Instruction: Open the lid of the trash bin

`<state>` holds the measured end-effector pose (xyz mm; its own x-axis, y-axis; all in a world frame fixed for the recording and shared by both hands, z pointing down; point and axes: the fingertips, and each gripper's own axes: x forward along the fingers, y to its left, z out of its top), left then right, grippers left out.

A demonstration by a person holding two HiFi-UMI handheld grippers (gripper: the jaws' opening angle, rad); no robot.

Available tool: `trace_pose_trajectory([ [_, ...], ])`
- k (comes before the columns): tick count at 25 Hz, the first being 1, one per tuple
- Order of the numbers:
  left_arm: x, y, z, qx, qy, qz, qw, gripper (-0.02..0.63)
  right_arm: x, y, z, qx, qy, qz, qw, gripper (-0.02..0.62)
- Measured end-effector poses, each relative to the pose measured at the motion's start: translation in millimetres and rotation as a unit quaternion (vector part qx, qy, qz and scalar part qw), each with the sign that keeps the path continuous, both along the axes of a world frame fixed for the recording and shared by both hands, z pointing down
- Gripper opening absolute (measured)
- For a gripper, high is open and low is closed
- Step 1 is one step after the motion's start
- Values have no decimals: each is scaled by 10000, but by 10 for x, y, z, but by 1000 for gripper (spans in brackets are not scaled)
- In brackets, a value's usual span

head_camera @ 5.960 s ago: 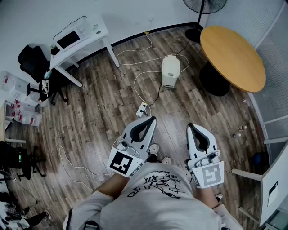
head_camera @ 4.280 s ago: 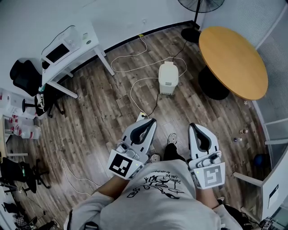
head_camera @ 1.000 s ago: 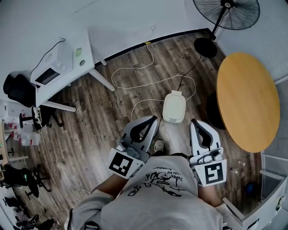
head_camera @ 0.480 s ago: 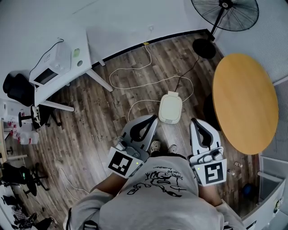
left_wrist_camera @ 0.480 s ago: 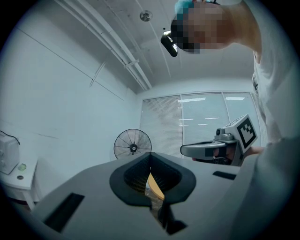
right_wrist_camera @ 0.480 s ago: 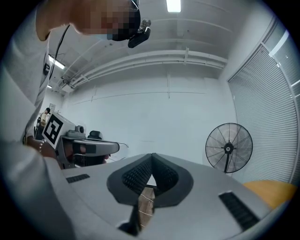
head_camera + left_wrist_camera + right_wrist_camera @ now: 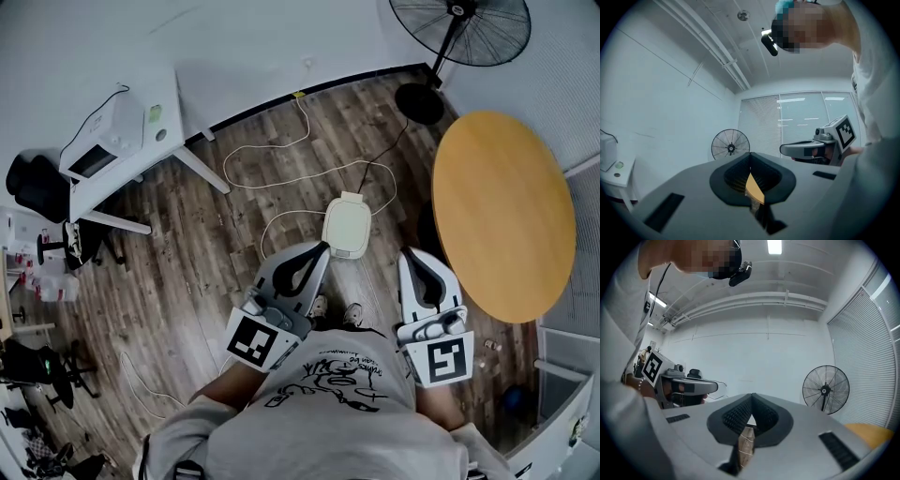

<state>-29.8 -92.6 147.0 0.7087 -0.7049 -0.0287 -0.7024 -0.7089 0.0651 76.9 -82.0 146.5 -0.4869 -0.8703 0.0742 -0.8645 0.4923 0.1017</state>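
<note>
Task state: not begun, as far as shown; the lid (image 7: 348,221) lies flat and shut, so the approach, the contact and the lift are all left to do.
Trash bin (image 7: 343,246): white, with rounded corners; it stands on the wooden floor (image 7: 216,253) at the person's 12 o'clock, with the round table (image 7: 502,211) at its 3 o'clock and a white cable (image 7: 281,173) looping at its 10 o'clock.
Left gripper (image 7: 322,247): jaws pressed together, nothing held.
Right gripper (image 7: 407,254): jaws pressed together, nothing held.
Bin to left jaws: at 2 o'clock of the tips in the head view, just beside them in the picture, no contact.
Bin to right jaws: at 10 o'clock of the tips, apart.
Height: both grippers sit at the person's waist; the bin is judged to be well below them.
Gripper views: both look level across the room at wall and fan (image 7: 459,28); neither shows the bin.
</note>
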Motion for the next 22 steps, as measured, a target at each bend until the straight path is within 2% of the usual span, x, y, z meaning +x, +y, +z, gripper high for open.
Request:
trace_pose_trajectory([
  [9, -10, -3, 279, -401, -238, -58, 9989, 15, -8, -4, 246, -237, -31, -60, 9997, 5],
  [22, -137, -163, 998, -895, -567, -91, 9943, 15, -90, -149, 904, -646, -84, 91, 9978, 4],
])
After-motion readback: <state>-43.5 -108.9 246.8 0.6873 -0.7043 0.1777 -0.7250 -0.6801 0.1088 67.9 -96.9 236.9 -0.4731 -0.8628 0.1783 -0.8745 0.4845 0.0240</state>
